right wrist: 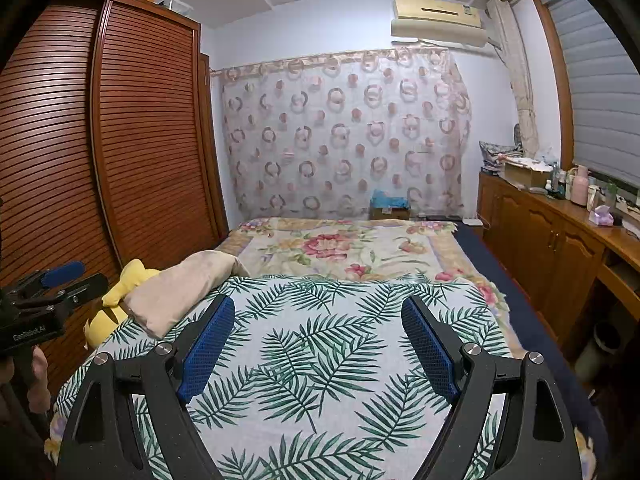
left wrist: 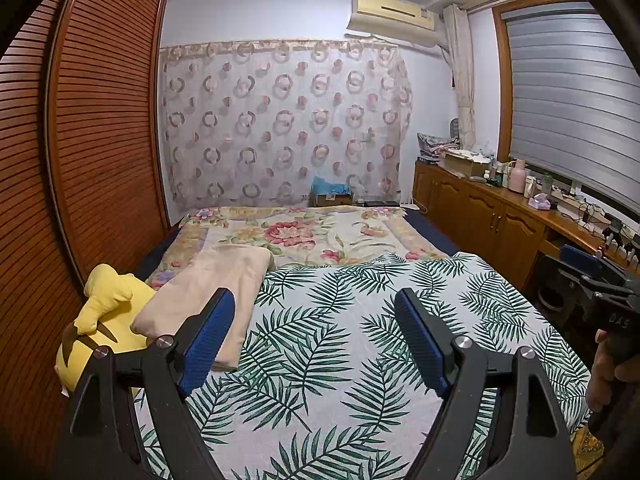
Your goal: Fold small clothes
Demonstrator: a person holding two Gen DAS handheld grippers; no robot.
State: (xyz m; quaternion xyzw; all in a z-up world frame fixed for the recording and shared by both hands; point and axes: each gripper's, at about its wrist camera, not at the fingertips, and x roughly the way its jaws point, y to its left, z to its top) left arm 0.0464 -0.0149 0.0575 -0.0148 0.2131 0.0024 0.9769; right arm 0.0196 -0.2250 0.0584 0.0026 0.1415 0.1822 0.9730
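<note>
Over the bed: both grippers hover, nothing between the fingers.
left gripper (left wrist: 316, 312): jaws apart, blue ribbed pads.
right gripper (right wrist: 318, 318): jaws apart, same pads.
sheet (left wrist: 360, 340): flat white cloth, green fern print.
beige garment (left wrist: 212, 292): soft folded slab, bed's left edge, beside yellow plush (left wrist: 108, 312).
cardboard box (left wrist: 332, 196): blue stuff inside, contents unclear.

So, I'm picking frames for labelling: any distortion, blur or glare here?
Left wrist view: strong fisheye bend in the wardrobe, dark corners, sharp, no glare. Right wrist view: same bowing, even indoor light, leaf-print sheet crisp.
</note>
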